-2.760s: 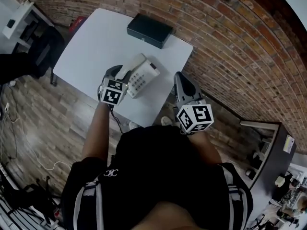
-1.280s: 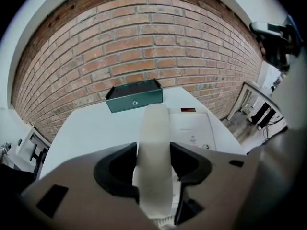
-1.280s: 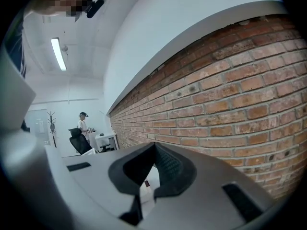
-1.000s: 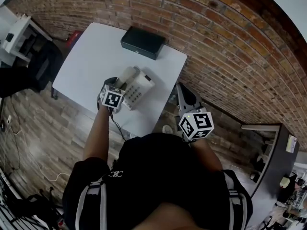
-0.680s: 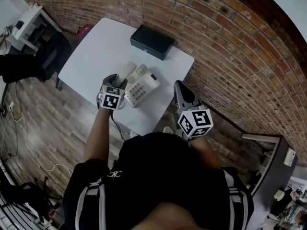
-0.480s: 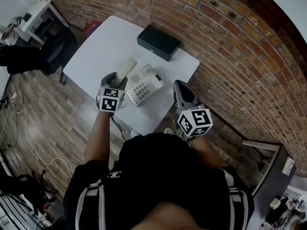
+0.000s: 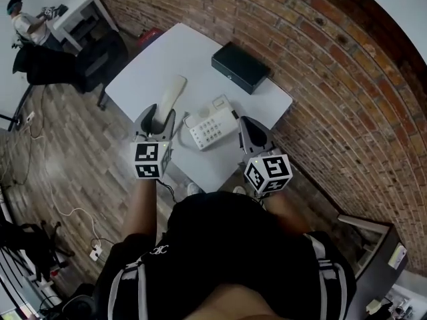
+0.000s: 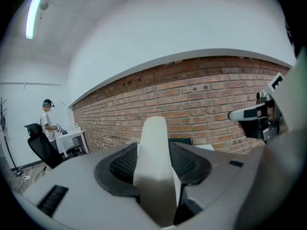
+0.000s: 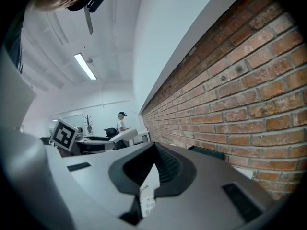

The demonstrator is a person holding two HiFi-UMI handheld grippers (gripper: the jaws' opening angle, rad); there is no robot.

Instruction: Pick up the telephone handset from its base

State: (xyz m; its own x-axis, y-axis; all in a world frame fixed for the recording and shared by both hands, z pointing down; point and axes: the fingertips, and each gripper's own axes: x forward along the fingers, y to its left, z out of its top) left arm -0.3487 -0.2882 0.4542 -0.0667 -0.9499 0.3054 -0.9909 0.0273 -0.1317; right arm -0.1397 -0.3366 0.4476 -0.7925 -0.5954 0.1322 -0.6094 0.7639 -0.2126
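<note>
My left gripper (image 7: 159,117) is shut on the cream telephone handset (image 7: 169,97), which it holds in the air to the left of the base. In the left gripper view the handset (image 8: 154,162) stands clamped between the dark pads (image 8: 123,164). The white telephone base (image 7: 212,124) with its keypad lies on the white table (image 7: 167,52). My right gripper (image 7: 247,127) hovers just right of the base, jaws together and holding nothing. Through the slit of the right gripper (image 9: 152,152) a sliver of the base's keys (image 9: 146,201) shows.
A black box (image 7: 241,67) sits at the table's far corner by the brick wall (image 7: 347,65). A person (image 8: 48,123) stands at a small white desk (image 7: 77,9) far left, beside a dark chair (image 7: 63,65). Cables lie on the wooden floor (image 7: 60,172).
The left gripper has lifted the handset off the base and carried it up and to the left. The right gripper has stayed beside the base.
</note>
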